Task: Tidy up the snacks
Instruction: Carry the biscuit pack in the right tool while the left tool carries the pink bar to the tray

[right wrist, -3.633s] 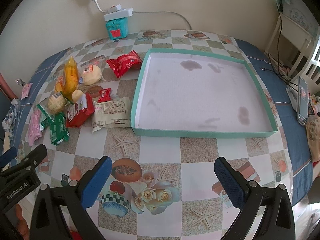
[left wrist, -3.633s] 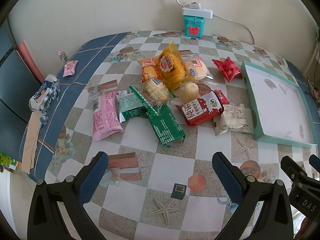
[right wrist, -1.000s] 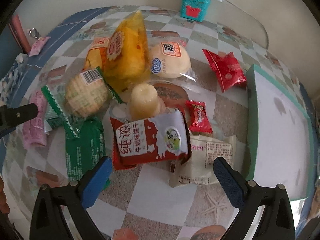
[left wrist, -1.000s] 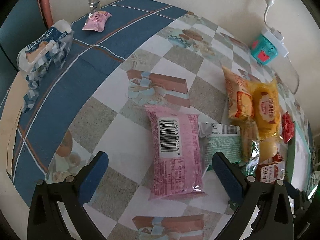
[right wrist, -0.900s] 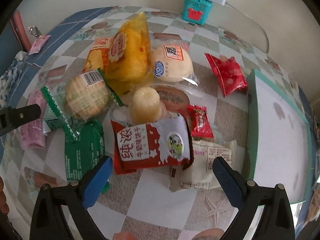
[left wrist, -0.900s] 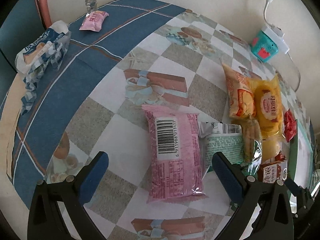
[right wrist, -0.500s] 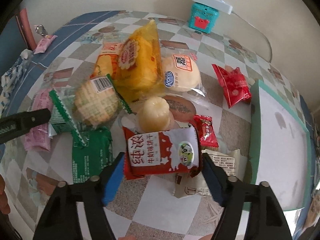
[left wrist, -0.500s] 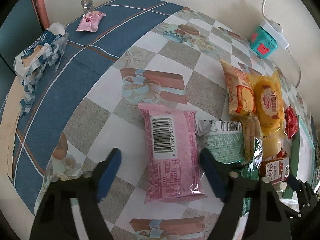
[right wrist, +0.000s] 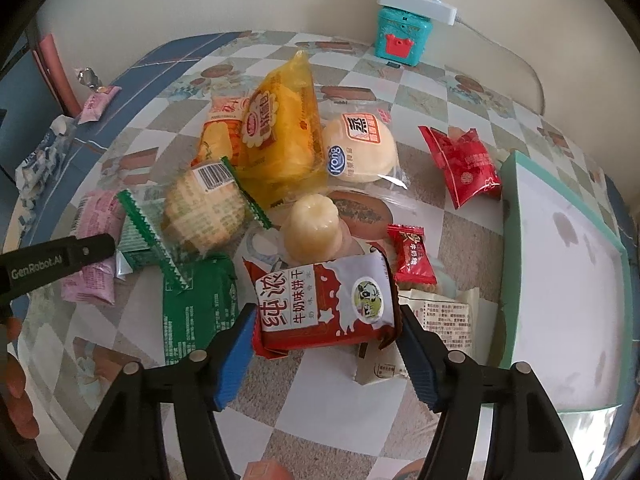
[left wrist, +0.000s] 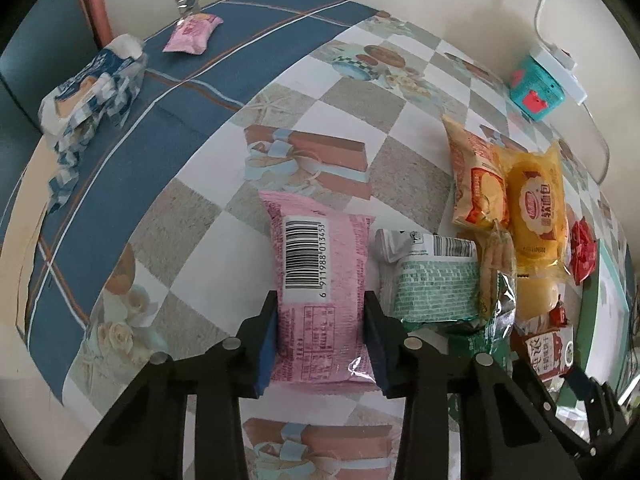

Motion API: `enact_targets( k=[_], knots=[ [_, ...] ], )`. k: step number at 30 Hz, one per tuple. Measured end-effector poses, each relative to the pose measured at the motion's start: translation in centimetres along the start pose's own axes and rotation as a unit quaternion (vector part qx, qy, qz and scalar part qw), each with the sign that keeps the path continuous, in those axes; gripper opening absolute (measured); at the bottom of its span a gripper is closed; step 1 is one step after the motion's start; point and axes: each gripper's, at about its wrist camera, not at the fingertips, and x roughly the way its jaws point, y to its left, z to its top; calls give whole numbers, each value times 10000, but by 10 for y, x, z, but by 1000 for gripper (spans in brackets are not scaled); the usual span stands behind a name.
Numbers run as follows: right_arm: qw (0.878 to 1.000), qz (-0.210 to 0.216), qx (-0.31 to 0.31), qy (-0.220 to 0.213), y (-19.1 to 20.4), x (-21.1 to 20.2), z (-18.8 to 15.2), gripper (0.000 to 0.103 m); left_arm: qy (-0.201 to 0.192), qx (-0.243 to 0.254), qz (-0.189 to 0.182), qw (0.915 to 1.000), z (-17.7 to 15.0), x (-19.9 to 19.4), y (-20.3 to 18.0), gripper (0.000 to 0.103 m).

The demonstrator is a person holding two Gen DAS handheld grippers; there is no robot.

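Note:
A heap of snack packets lies on the checked tablecloth. My left gripper (left wrist: 322, 336) is shut on a pink barcode packet (left wrist: 320, 280) that lies flat at the heap's left edge; the packet also shows in the right wrist view (right wrist: 94, 248). My right gripper (right wrist: 326, 342) is shut on a red and white milk biscuit packet (right wrist: 326, 302) at the heap's near side. Behind it lie a yellow cake packet (right wrist: 280, 136), a round bun (right wrist: 360, 150) and a green packet (right wrist: 196, 306). A teal-rimmed tray (right wrist: 510, 264) stands at the right.
A teal box (right wrist: 402, 34) under a white power strip stands at the far wall. A small pink candy (left wrist: 192, 34) and a blue-white wrapper (left wrist: 86, 88) lie on the blue border at the left. Two red packets (right wrist: 460, 164) lie near the tray.
Both grippers moved in from over the table to the heap and closed: the left on the pink packet, the right on the red milk biscuit packet.

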Motion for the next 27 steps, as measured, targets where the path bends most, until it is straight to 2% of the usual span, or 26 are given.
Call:
enact_targets(
  k=[9,14,21,27],
  knots=[
    [9987,227,427,-143,-18,-21,5,70,81,-476,22,9988,4,-20,10,40],
    [9964,256,772,-236,-33,-33,7,70,-85,-533,41,9985,9,-46,5,40],
    [9911,40,1265,-407,-72,-48,12,70,-501,-186,-102,9985,21,-88,-41,39],
    [9815,-397,1778,-585,-122,-63,15,70,-727,247,-269,9967,24,-106,-103,40]
  ],
)
